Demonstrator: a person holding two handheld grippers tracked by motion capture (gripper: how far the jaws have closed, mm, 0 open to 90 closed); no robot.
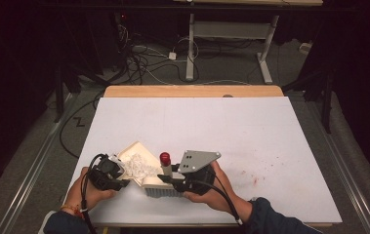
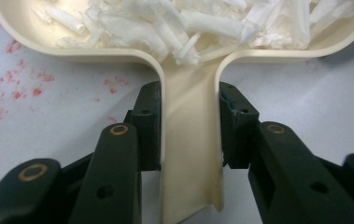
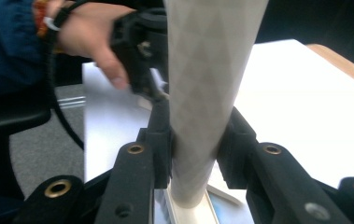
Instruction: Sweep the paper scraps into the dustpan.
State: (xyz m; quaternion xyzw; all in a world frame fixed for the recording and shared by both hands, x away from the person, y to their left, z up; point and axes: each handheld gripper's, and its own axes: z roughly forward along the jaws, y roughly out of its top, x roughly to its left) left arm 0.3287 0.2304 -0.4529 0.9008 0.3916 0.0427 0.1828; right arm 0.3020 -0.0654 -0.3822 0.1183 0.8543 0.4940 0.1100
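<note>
- Your left gripper [image 2: 189, 133] is clamped on the handle of the cream dustpan [image 2: 191, 154], pads flat on either side wall; the pan mouth lies just ahead of the jaws, flat on the white table [image 2: 48, 116].
- Your right gripper [image 3: 195, 140] is closed on the pale tapered handle of the brush [image 3: 207, 70]; in the high view the brush head [image 1: 162, 189] sits at the near rim of the dustpan, touching or all but.
- The dustpan looks like light, stiff plastic, likely smooth; hold it on the handle as now, low and level.
- The white paper scraps [image 2: 188, 23] heaped in the pan look feather-light and loose; a tilt or jolt could spill them.
- Red flecks [image 2: 16, 93] mark the table beside the pan.
</note>
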